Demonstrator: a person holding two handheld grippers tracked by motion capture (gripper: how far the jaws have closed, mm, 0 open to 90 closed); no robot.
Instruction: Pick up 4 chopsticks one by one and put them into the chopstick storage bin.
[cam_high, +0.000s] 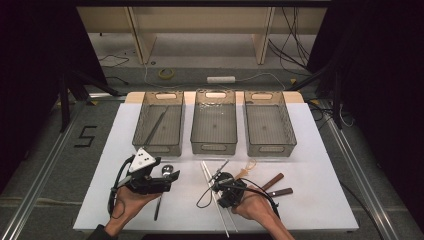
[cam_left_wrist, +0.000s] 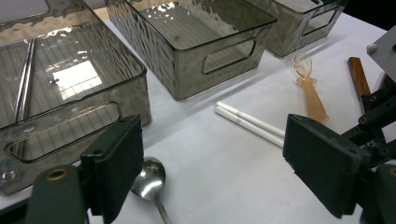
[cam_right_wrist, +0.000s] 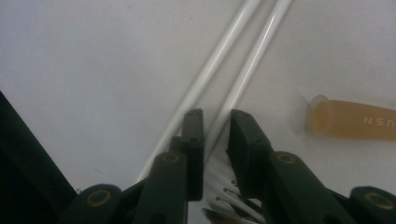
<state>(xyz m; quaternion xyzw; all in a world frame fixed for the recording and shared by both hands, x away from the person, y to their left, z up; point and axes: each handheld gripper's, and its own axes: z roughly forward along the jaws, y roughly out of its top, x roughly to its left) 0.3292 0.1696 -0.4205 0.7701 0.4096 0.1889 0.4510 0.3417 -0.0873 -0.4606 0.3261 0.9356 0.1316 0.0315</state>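
Two white chopsticks (cam_high: 216, 200) (cam_right_wrist: 212, 60) lie side by side on the white table top (cam_high: 310, 175). My right gripper (cam_high: 218, 181) (cam_right_wrist: 217, 119) points down at them. Its jaws stand close together with a narrow gap, and one chopstick runs into that gap without either pad visibly pressing on it. Fork tines (cam_right_wrist: 229, 201) show low between the jaws. My left gripper (cam_high: 171, 181) (cam_left_wrist: 212, 154) is held wide open and level at the front left. A metal spoon (cam_high: 165, 172) (cam_left_wrist: 149, 179) lies on the table just below its left jaw, untouched.
Three smoky plastic bins (cam_high: 159, 127) (cam_high: 214, 125) (cam_high: 268, 127) stand in a row at the back. The left one holds long metal sticks (cam_left_wrist: 23, 79). An amber spoon (cam_high: 247, 168) (cam_left_wrist: 310, 95) (cam_right_wrist: 355, 122) and two brown-handled utensils (cam_high: 276, 186) lie right of my right gripper.
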